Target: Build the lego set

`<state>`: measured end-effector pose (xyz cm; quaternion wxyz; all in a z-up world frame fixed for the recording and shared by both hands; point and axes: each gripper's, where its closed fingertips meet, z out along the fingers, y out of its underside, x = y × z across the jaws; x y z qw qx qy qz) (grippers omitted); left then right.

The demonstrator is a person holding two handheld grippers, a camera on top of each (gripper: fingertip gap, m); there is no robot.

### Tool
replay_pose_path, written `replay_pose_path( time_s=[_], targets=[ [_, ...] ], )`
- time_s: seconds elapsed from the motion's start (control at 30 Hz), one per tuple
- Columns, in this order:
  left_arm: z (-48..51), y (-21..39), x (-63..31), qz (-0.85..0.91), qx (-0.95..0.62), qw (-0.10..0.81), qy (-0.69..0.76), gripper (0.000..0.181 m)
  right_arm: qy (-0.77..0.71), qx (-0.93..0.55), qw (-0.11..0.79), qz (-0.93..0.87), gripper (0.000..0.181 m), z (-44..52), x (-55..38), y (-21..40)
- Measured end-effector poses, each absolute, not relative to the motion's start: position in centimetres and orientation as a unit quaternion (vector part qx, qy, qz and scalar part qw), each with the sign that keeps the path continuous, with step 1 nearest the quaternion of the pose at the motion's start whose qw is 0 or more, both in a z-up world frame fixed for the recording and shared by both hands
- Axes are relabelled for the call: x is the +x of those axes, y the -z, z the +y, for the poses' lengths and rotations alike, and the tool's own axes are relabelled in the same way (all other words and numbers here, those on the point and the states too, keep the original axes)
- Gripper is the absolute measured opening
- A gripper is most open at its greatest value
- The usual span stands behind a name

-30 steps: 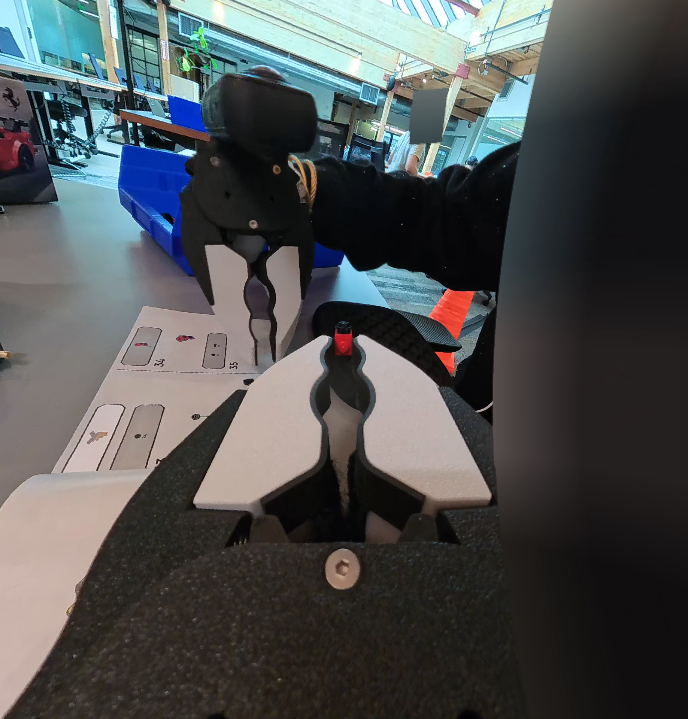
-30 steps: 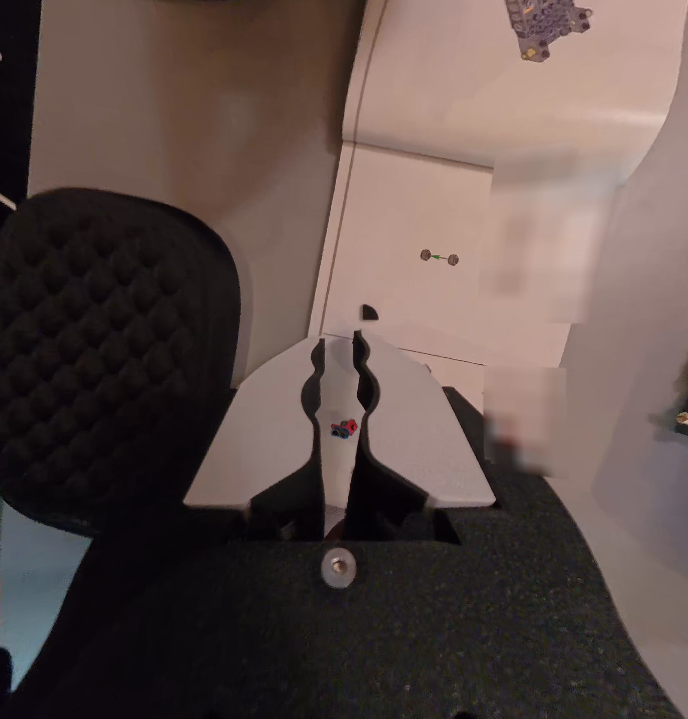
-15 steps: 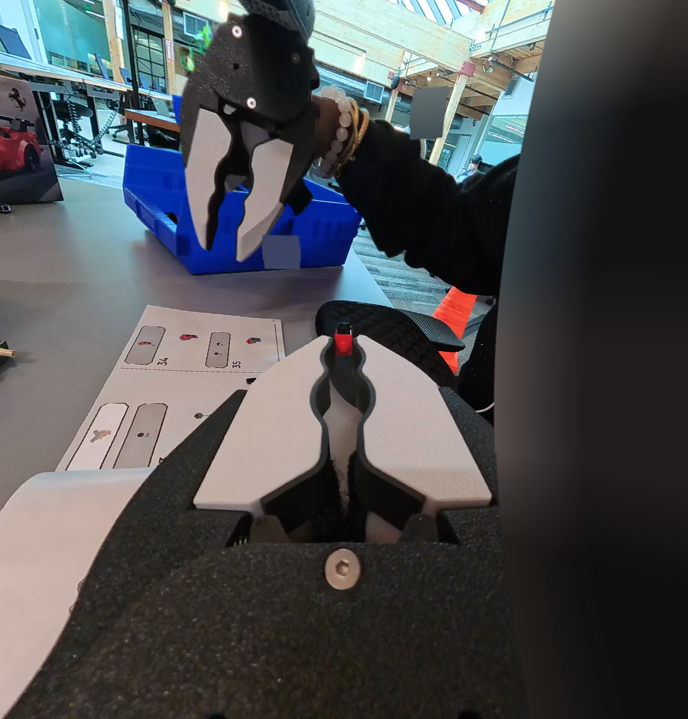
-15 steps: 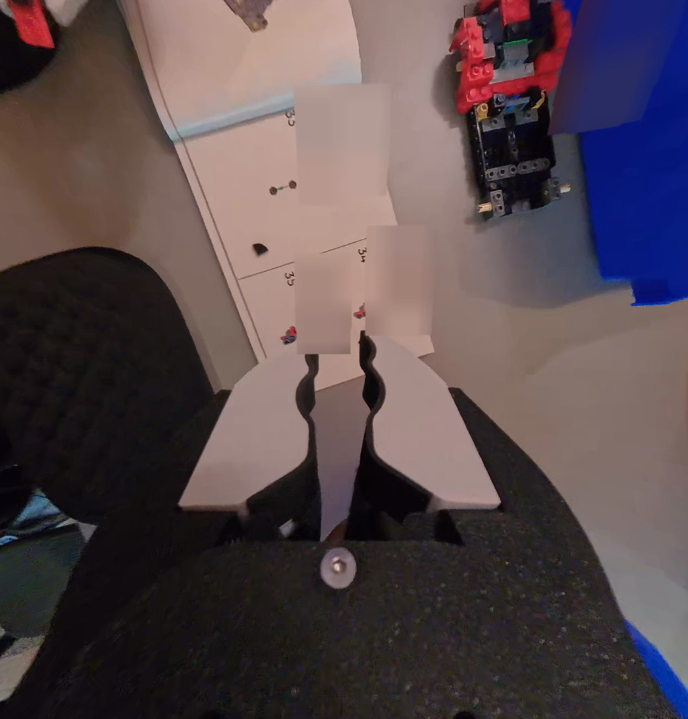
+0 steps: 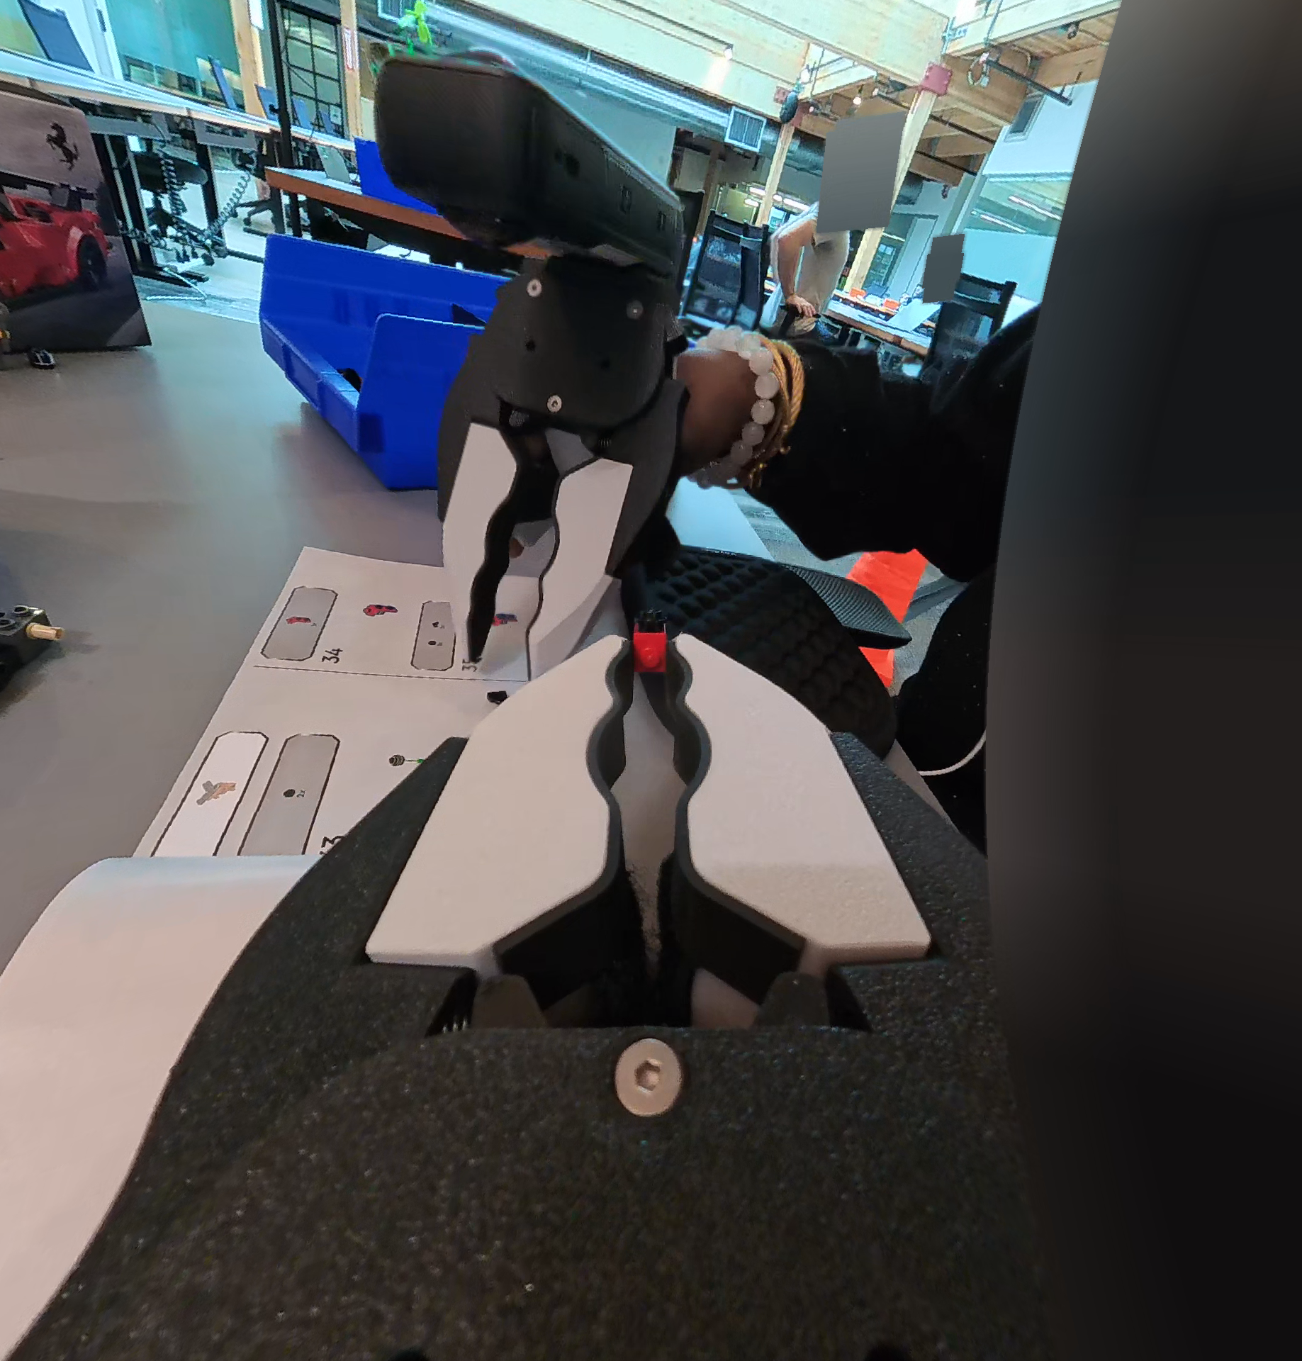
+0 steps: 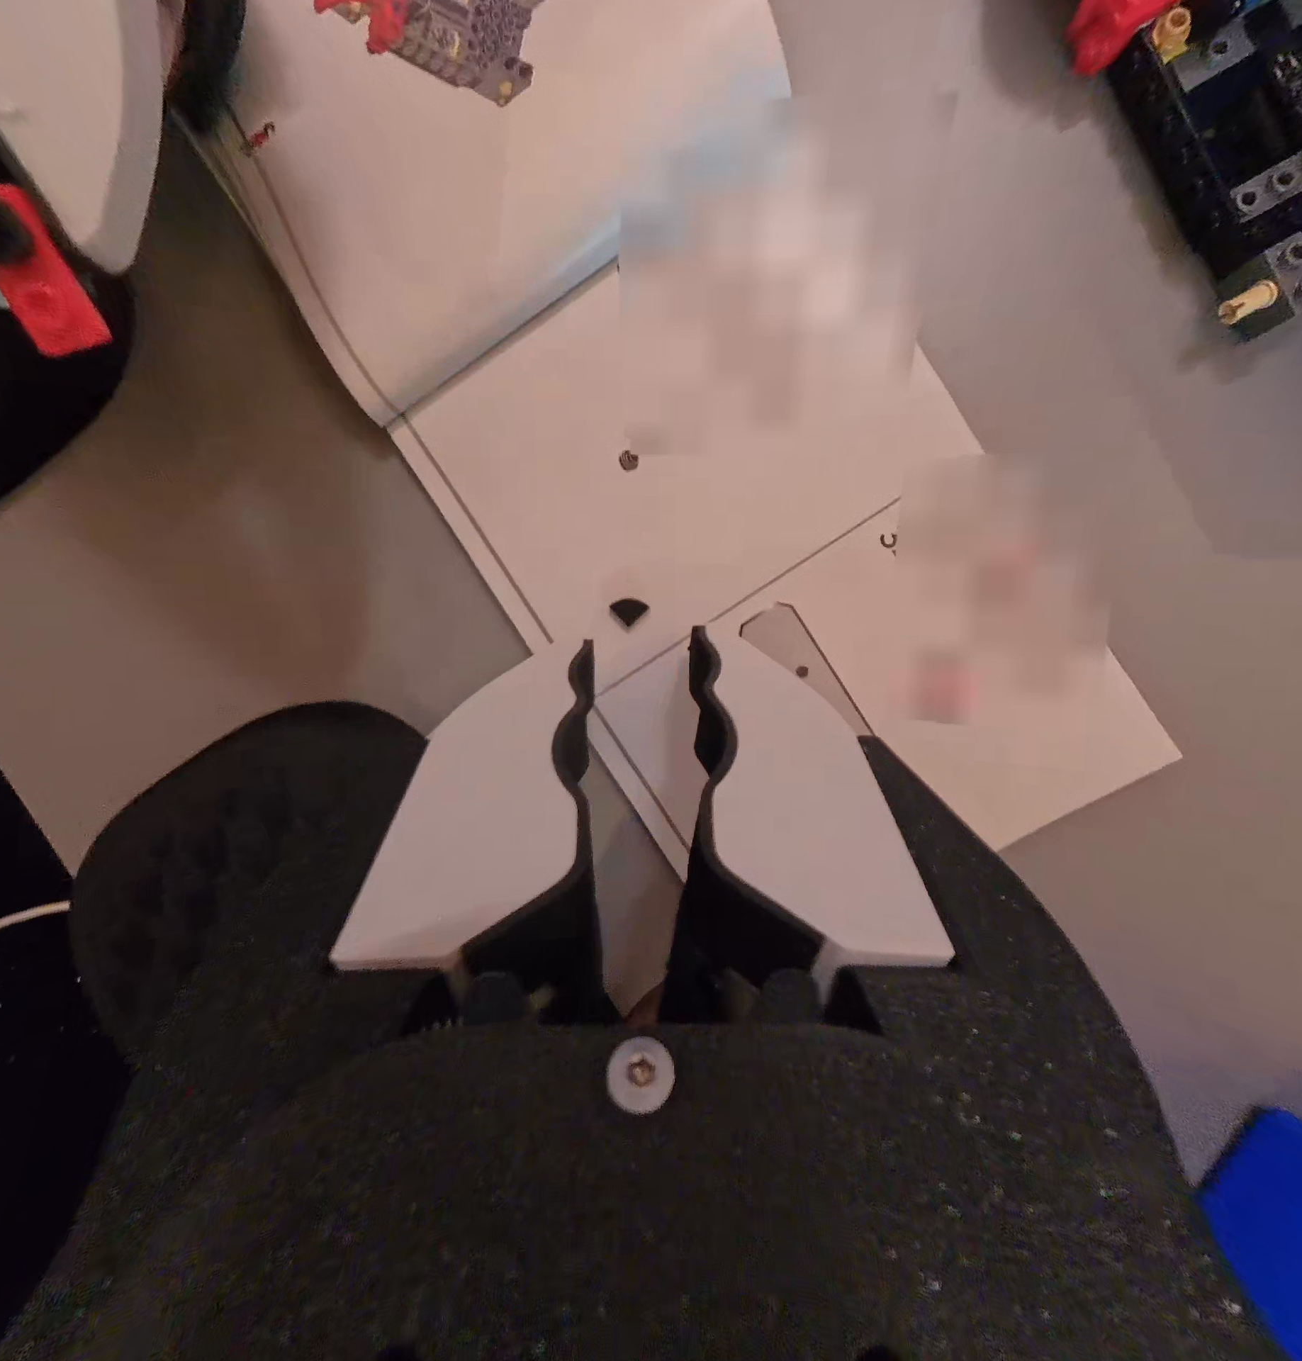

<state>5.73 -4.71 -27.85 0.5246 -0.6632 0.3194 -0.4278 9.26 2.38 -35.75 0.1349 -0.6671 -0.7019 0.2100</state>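
Left gripper [image 5: 649,652] clamped on a small red lego piece [image 5: 648,652], pinched at the very tips of the white fingers [image 5: 530,795], with a black stud showing on top of it. Right gripper [image 6: 640,639] held tips-down over the open instruction booklet [image 6: 500,243], jaws apart with nothing between them. Seen from the left wrist view at about 11 o'clock from the clamped piece, same right gripper [image 5: 500,655] with its fingertips touching or just above the page; cannot tell which. Tiny black quarter-round piece [image 6: 629,611] lay on the booklet just beyond the spread tips, at 12 o'clock in the right wrist view, nearer the left-hand finger. Partly built black and grey lego chassis [image 6: 1237,184] with red parts rested on the grey table [image 6: 213,530] at 1 o'clock, well apart from the tips; only its corner visible in the left wrist view at 9 o'clock. Blue bin [image 5: 353,353] stood on the table behind the right gripper. Box with a red car picture [image 5: 36,236] stood at the far 10 o'clock edge. Hand on the right gripper wore a beaded bracelet [image 5: 758,398] and a black sleeve [image 5: 891,456].
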Motion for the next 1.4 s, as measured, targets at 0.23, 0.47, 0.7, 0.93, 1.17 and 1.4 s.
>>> replay_pose_path(
  time_s=[0.23,0.47,0.7,0.93,1.17,1.4],
  targets=[
    [-4.8,28.0,5.9,0.326,-0.667,0.521,0.422,0.007,-0.193,-0.673,0.142,-0.700,0.022,2.1,8.7,36.5],
    [-4.8,28.1,5.9,0.328,-0.669,0.520,0.419,0.007,-0.179,-0.669,0.145,-0.707,0.018,1.9,8.5,36.6],
    [-4.8,28.1,5.9,0.328,-0.669,0.519,0.419,0.007,-0.180,-0.666,0.144,-0.709,0.011,1.7,8.3,36.7],
    [-4.8,28.0,5.9,0.328,-0.667,0.519,0.423,0.007,-0.186,-0.634,0.148,-0.736,0.008,1.9,8.5,36.6],
    [-4.8,26.8,5.6,0.307,-0.641,0.546,0.443,0.007,-0.338,-0.538,0.210,-0.743,0.008,0.7,7.4,29.9],
    [-5.1,23.1,5.0,0.322,-0.552,0.682,0.356,0.007,-0.394,-0.450,0.249,-0.762,0.007,-3.4,6.0,22.8]
  ],
)
